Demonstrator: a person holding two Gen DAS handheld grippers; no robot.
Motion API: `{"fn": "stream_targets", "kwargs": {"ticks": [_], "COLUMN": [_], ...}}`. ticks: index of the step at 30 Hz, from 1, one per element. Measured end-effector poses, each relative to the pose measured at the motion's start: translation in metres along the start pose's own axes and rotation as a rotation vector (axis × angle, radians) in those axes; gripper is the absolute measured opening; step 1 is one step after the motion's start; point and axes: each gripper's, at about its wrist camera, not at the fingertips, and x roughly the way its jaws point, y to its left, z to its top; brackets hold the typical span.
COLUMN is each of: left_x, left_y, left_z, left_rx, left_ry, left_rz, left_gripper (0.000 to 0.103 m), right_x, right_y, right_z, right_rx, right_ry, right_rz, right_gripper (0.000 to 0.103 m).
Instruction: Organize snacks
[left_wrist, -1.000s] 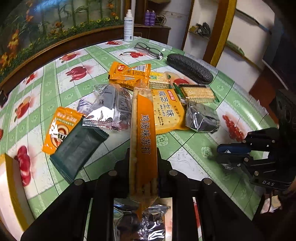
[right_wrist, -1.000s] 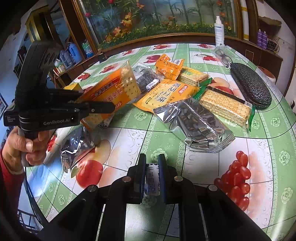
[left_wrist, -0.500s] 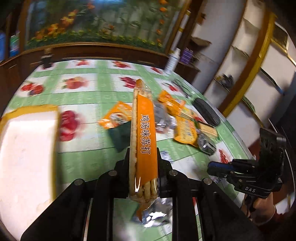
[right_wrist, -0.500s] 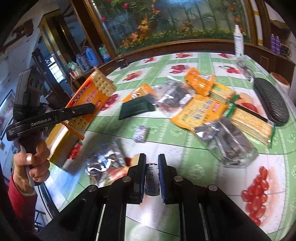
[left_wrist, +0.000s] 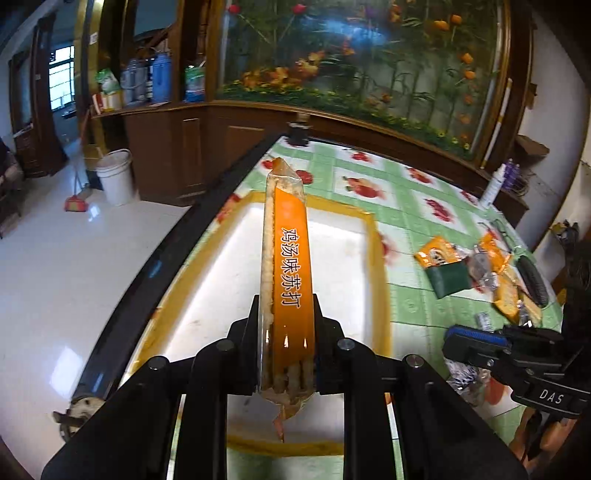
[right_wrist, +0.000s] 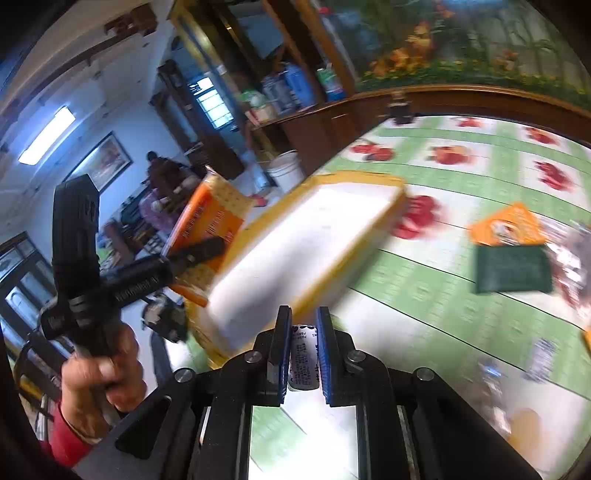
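My left gripper (left_wrist: 286, 314) is shut on a long orange pack of soda crackers (left_wrist: 286, 258) and holds it above a white tray with a yellow rim (left_wrist: 376, 240) at the table's left edge. In the right wrist view the same gripper (right_wrist: 207, 247) and cracker pack (right_wrist: 210, 218) show left of the tray (right_wrist: 391, 184). My right gripper (right_wrist: 301, 343) is shut on a small white wrapped snack (right_wrist: 303, 354), near the tray's near corner. It also shows in the left wrist view (left_wrist: 465, 345), with the snack not visible. Other snacks (left_wrist: 480, 269) lie in a pile to the right.
An orange packet (right_wrist: 506, 225) and a dark green packet (right_wrist: 511, 267) lie on the fruit-print tablecloth (right_wrist: 424, 295). A black case (left_wrist: 532, 277) and a white bottle (left_wrist: 493, 186) stand at the far right. The table's dark edge (left_wrist: 166, 258) drops to the floor on the left.
Both grippers have swung left, away from the snack pile and toward the tray. The cracker pack now hangs over the tray. Both grips are unchanged.
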Motion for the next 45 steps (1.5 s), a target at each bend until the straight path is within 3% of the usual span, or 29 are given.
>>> {"fn": "stream_targets", "kwargs": {"ticks": [4,6,14,15,18,25,29,34,45], "left_x": [0.008,0.014,0.019,0.018,0.011,-0.009,-0.01,-0.014,-0.008], "left_y": [0.013,0.019,0.02,0.019,0.02,0.02,0.006,-0.024,-0.123], "left_z": [-0.009,-0.013,-0.021,-0.02,-0.02,-0.018,-0.016,-0.015,-0.039], "left_rx": [-0.009,-0.023,-0.001,0.004,0.006,-0.005,0.019,0.067,0.272], "left_ry": [0.009,0.026,0.041,0.036,0.006,-0.052,-0.054,-0.06,-0.009], "left_rz": [0.079,0.082,0.129,0.151,0.219,0.201,0.183,0.129,-0.04], "left_gripper": [0.018,0.018,0.019,0.026,0.075,0.078,0.078,0.078,0.079], "right_x": [0.044,0.064,0.096,0.098,0.094,0.046,0.013,-0.033,-0.128], "right_y": [0.029,0.039,0.032,0.032,0.029,0.025,0.009,-0.026,-0.112], "right_z": [0.017,0.023,0.022,0.021,0.02,0.019,0.01,-0.017,-0.085], "right_rx": [-0.033,-0.048,-0.04,-0.041,-0.046,-0.054,-0.042,0.007,0.188], "right_ry": [0.024,0.045,0.117,0.124,0.119,0.025,-0.014,-0.053,-0.113], "right_rz": [0.047,0.049,0.011,0.001,-0.02,-0.072,-0.115,-0.203,-0.434], "right_gripper": [0.013,0.013,0.017,0.017,0.038,0.054,0.061,0.078,0.083]}}
